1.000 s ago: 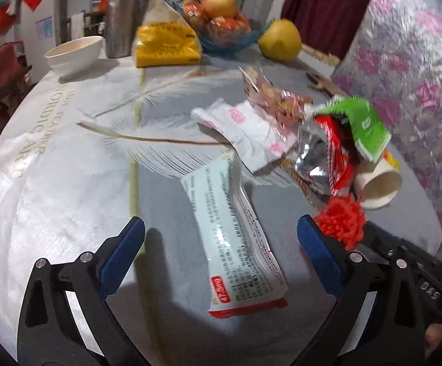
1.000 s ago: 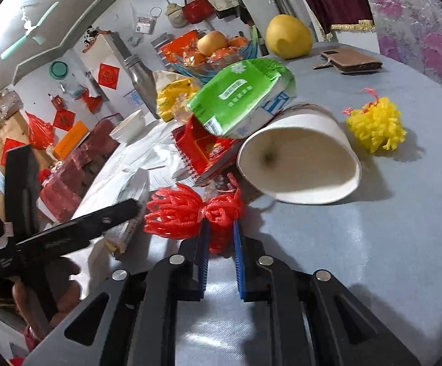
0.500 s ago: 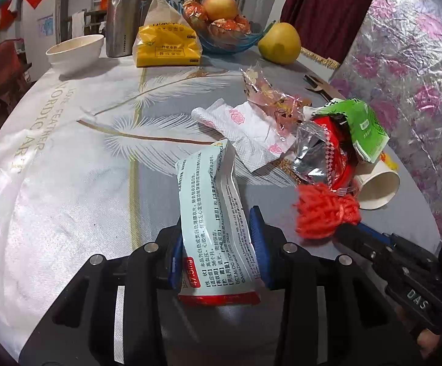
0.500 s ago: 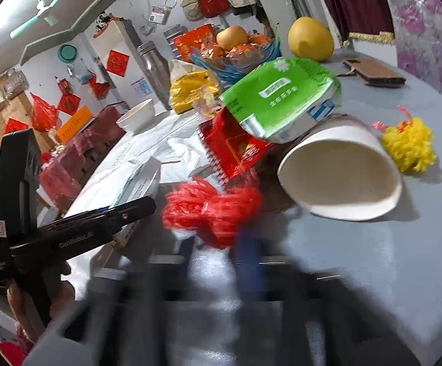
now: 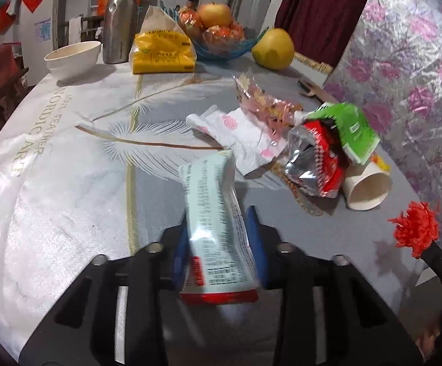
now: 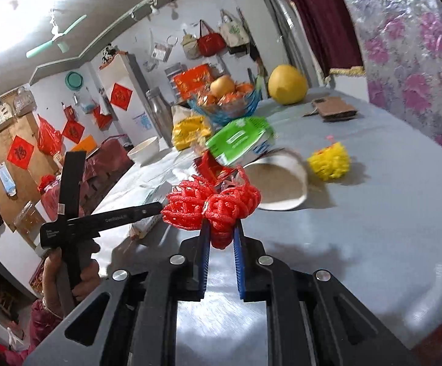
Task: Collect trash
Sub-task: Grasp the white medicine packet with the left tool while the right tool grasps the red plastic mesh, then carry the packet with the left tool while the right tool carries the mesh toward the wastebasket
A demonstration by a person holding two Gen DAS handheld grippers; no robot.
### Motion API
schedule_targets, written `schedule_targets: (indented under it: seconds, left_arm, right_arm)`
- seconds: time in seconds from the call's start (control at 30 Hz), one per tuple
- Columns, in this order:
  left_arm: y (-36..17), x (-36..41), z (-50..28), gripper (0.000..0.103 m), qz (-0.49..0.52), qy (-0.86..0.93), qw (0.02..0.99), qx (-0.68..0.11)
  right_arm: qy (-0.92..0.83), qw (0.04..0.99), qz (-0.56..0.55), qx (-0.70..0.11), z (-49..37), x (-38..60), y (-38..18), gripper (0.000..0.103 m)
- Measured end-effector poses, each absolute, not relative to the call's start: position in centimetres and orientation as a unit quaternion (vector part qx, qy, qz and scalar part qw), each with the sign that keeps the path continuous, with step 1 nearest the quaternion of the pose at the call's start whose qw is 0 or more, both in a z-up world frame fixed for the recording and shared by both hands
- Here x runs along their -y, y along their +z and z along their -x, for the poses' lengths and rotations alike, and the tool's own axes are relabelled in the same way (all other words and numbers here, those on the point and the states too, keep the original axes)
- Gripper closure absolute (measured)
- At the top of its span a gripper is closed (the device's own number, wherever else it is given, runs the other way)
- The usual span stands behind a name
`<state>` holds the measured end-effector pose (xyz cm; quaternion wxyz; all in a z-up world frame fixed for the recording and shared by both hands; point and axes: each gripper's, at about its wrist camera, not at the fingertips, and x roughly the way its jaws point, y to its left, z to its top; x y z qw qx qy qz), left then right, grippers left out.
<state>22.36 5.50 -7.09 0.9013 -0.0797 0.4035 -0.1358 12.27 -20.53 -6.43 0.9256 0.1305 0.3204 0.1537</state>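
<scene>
A long pale-blue wrapper [image 5: 212, 183] with a red end stands tilted off the tablecloth between my left gripper's [image 5: 216, 231] blue pads. The jaws are closing and press on it. My right gripper [image 6: 221, 228] is shut on a red foam net [image 6: 212, 204], held above the table; the red net [image 5: 416, 228] also shows at the right of the left wrist view. Further trash lies in a heap: a white-and-pink wrapper [image 5: 245, 137], a red-and-silver bag [image 5: 315, 161], a green pack [image 5: 349, 125] and a tipped paper cup [image 5: 367, 189]. A yellow foam net [image 6: 330, 160] lies apart.
At the far side stand a white bowl [image 5: 71, 58], a steel bottle [image 5: 119, 18], a yellow bag [image 5: 163, 52], a fruit bowl [image 5: 221, 33] and a large yellow fruit [image 5: 272, 48]. A brown wallet [image 6: 333, 109] lies near the flowered wall. A hand [image 6: 68, 277] grips the left tool.
My left jaws went from wide open to closed on the pale-blue wrapper and raised it off the cloth. My right gripper lifted the red net up and away from the heap.
</scene>
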Motion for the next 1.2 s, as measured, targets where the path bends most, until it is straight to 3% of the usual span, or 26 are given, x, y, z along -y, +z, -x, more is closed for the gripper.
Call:
schedule_targets:
  seconds: [0.23, 0.43, 0.6, 0.7, 1.2]
  left_arm:
    - [-6.8, -4.2, -21.4, 0.068, 0.088, -0.151, 0.896, -0.408]
    - [-7.6, -1.8, -20.5, 0.062, 0.035, -0.139, 0.898, -0.416]
    - [-8.1, -1.0, -19.4, 0.065, 0.005, -0.118, 0.91, -0.396]
    - [-8.0, -1.7, -18.6, 0.065, 0.044, -0.13, 0.909, -0.392]
    - [-3.0, 1.6, -13.7, 0.065, 0.039, -0.178, 0.918, -0.351]
  right_arm:
    - [0.129, 0.928, -0.135, -0.323, -11.0, 22.9, -6.8, 0.088]
    - [0.109, 0.929, -0.149, -0.322, -9.7, 25.2, -7.3, 0.088]
    - [0.101, 0.926, -0.169, -0.322, -9.1, 27.1, -7.6, 0.088]
    - [0.096, 0.928, -0.174, -0.316, -8.4, 27.9, -7.4, 0.088]
    - [0.056, 0.939, -0.193, -0.279, -2.6, 33.6, -5.9, 0.088]
